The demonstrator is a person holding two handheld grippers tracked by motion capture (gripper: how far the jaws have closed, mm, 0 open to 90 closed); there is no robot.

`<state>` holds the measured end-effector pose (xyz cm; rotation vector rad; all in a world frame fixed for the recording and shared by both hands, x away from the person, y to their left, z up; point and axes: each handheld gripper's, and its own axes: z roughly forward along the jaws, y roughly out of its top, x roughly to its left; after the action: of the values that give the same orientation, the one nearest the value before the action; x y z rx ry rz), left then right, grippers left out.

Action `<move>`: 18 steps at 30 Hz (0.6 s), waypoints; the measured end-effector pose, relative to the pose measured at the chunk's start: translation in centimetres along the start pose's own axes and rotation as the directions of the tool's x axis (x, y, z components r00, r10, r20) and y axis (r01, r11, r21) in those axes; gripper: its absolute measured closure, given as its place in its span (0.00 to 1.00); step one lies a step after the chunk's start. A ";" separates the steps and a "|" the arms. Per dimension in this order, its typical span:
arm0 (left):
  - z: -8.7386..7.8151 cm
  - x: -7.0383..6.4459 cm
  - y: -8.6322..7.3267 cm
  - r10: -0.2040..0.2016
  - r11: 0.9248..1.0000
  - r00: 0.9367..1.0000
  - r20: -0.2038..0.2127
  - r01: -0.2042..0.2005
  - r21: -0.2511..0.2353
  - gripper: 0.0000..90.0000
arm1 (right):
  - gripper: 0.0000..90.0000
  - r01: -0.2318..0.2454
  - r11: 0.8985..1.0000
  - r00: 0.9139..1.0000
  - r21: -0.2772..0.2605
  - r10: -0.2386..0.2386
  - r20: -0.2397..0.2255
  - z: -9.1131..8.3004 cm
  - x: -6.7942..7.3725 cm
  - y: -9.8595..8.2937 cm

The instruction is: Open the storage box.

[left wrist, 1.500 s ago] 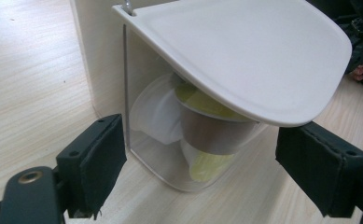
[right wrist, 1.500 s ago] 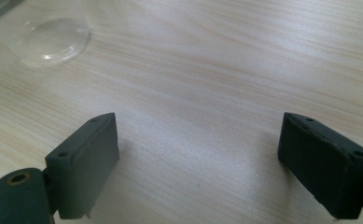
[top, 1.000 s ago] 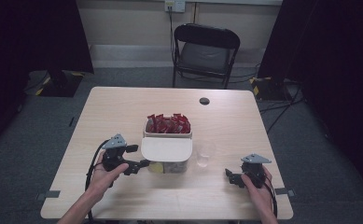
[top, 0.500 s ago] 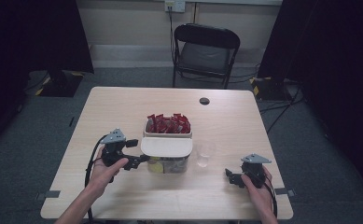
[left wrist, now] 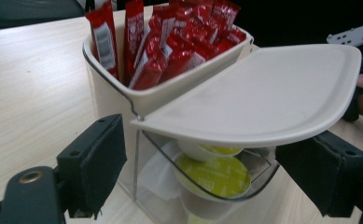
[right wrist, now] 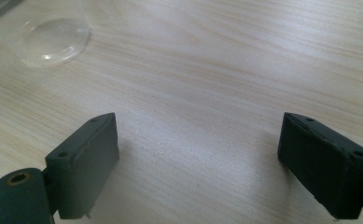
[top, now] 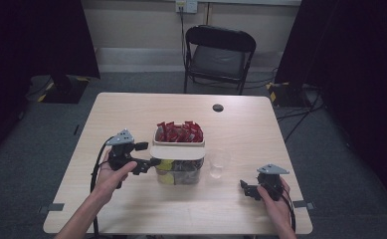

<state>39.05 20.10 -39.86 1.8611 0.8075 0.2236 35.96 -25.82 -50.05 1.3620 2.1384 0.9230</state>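
A cream two-part box stands mid-table. Its back part holds red packets. A cream hinged lid covers the clear front part, tilted with its front edge raised. Under it lie yellow-green capsules. My left gripper is open at the box's left side, jaws straddling the clear part just below the lid; its right jaw sits under the lid's edge. My right gripper rests open on bare table at the front right, holding nothing.
A clear plastic cup stands just right of the box, between it and my right gripper. A small black disc lies near the far edge. A black folding chair stands beyond the table.
My left gripper has moved forward and up along the box's left side, and the lid's front edge has tipped up. The right gripper has stayed put.
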 end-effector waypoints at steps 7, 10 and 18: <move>0.2 -0.3 1.0 0.023 1.000 1.000 0.010 -0.023 0.012 0.17 | 0.13 -0.001 1.000 1.000 0.000 0.001 0.000 0.0 0.0 0.0; 0.3 -0.3 1.3 0.021 1.000 1.000 0.016 -0.021 0.002 0.17 | 0.13 -0.001 1.000 1.000 0.000 0.001 0.000 0.0 0.0 0.0; 0.2 0.0 2.1 0.019 1.000 1.000 0.009 -0.019 -0.011 0.17 | 0.13 0.000 1.000 1.000 0.000 0.000 0.000 0.0 0.0 0.0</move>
<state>40.01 19.45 -38.10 1.8589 0.7808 0.2307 35.96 -25.82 -50.04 1.3625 2.1383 0.9230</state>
